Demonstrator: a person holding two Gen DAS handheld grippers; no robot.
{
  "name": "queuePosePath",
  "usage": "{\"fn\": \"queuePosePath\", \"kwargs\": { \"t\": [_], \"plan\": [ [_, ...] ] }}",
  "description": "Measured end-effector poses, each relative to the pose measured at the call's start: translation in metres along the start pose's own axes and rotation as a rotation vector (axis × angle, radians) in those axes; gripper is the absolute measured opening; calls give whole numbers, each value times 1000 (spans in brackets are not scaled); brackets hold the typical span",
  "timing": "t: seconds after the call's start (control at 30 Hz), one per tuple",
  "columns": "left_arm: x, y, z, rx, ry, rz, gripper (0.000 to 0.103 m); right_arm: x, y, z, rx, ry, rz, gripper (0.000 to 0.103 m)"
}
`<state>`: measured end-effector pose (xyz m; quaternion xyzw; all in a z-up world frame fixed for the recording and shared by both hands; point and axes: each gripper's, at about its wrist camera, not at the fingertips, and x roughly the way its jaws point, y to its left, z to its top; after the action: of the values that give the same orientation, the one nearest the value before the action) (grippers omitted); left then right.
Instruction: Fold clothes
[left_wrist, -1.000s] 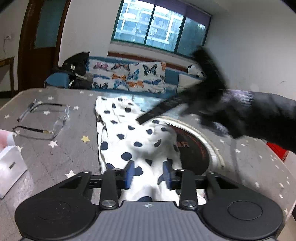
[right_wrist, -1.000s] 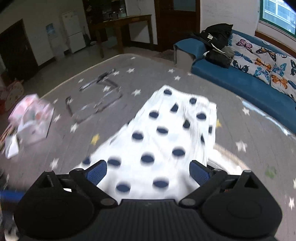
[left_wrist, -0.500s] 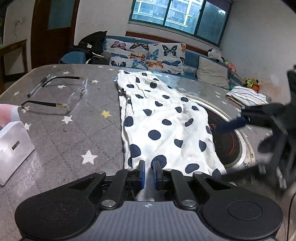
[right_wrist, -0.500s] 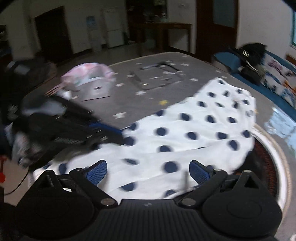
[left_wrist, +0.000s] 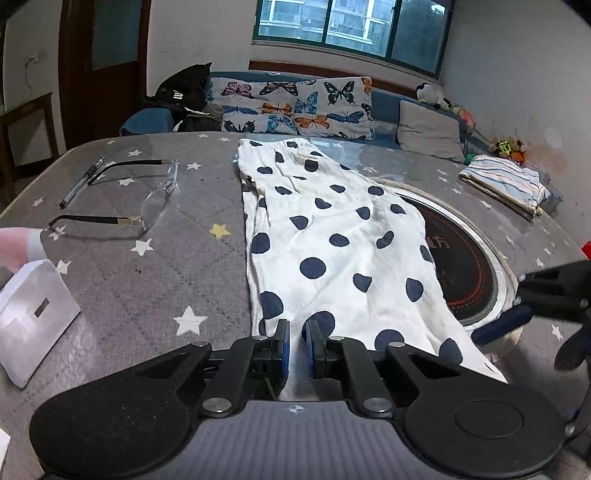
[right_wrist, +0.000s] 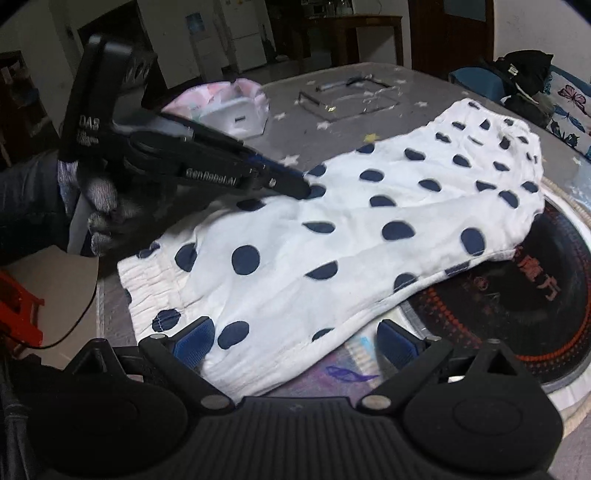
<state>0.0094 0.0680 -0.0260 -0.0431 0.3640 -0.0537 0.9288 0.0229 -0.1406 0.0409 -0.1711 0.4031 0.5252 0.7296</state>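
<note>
Off to the far left of your left gripper (left_wrist: 296, 345) sits a white box (left_wrist: 35, 314), and ahead-left of it lie a pair of glasses (left_wrist: 122, 199) and a pen (left_wrist: 82, 181) on the grey star-print table cover (left_wrist: 155, 266). Your left gripper itself has its pads drawn nearly together, pinching the near hem of the polka-dot garment (left_wrist: 332, 240), which runs straight out from its fingertips toward the far edge of the table. Judging by how flat and full-length the cloth lies, no fold looks made yet on this piece; it seems only laid out and gripped at one corner. To the right of the cloth a round dark hotplate (left_wrist: 465, 266) is partly covered by its edge. Beyond that, ahead-right, a striped folded cloth (left_wrist: 506, 182) rests near the table's edge, likely a piece already finished. Your right gripper (right_wrist: 295, 341) is spread wide, with the garment's elastic waistband end lying between its blue pads, not yet clamped. What appears left: close that right side, then carry the near end over toward the far end.
</note>
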Motion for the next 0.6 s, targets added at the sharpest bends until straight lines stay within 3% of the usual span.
{"fn": "queuePosePath", "kwargs": {
  "t": [0.3, 0.5, 0.6],
  "plan": [
    [-1, -8, 36, 29, -59, -3, 11, -14, -46, 31, 65, -108, -116, 92],
    [42, -16, 62, 46, -7, -30, 11, -4, -80, 35, 145, -122, -152, 82],
    [62, -14, 67, 54, 22, -6, 11, 1, -96, 32, 186, -113, -183, 75]
  ]
}}
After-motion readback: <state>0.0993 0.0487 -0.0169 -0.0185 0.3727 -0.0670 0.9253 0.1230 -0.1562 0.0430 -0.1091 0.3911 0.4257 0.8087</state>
